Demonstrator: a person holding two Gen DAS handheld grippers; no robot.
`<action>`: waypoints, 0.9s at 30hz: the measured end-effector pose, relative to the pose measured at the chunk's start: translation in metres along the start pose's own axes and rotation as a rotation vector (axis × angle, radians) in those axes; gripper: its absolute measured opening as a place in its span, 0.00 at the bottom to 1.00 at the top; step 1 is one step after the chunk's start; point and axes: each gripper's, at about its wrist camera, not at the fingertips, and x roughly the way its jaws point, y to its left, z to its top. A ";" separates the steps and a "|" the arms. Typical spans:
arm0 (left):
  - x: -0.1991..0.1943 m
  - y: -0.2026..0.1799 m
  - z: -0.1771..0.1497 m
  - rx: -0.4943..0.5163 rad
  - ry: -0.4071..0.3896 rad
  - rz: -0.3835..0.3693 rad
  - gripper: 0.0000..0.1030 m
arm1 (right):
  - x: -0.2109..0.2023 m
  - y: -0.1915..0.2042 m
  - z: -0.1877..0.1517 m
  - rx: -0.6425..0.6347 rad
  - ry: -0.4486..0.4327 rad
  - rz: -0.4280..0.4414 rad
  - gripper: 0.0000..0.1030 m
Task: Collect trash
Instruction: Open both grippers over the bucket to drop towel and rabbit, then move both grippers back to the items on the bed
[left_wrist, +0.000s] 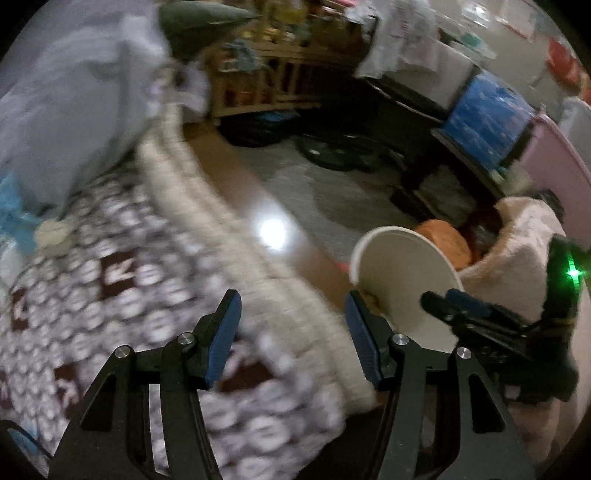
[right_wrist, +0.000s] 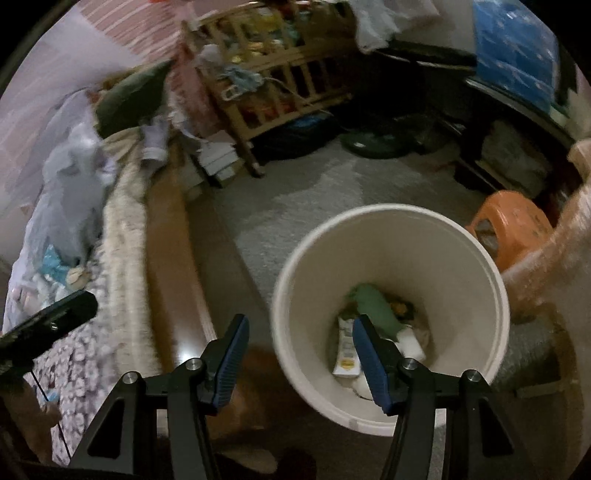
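A white bucket (right_wrist: 461, 295) stands on the floor beside the bed, tilted toward the camera. Inside it lie a green wrapper (right_wrist: 373, 299), a white tube with a yellow label (right_wrist: 345, 350) and other scraps. My right gripper (right_wrist: 301, 321) hangs open over the bucket's near left rim with nothing between its blue pads. My left gripper (left_wrist: 292, 299) is open and empty above the edge of the brown-and-white patterned blanket (left_wrist: 110, 295), with the bucket (left_wrist: 399, 266) to its right. A pale crumpled scrap (left_wrist: 51, 234) lies on the blanket at far left.
A wooden bed rail (right_wrist: 170, 258) runs between blanket and grey carpet (right_wrist: 295, 192). An orange stool (right_wrist: 513, 225) stands behind the bucket. A cluttered wooden crib (right_wrist: 277, 74) and dark fan base (right_wrist: 369, 142) sit at the back. A fuzzy pink sleeve (left_wrist: 517, 251) fills the right.
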 end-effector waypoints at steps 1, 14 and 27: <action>-0.004 0.007 -0.003 -0.013 0.000 0.010 0.55 | -0.002 0.010 0.001 -0.016 -0.004 0.013 0.54; -0.090 0.131 -0.055 -0.147 -0.034 0.193 0.55 | 0.009 0.170 -0.029 -0.262 0.065 0.244 0.59; -0.153 0.258 -0.129 -0.288 0.026 0.286 0.55 | 0.047 0.288 -0.065 -0.456 0.179 0.355 0.60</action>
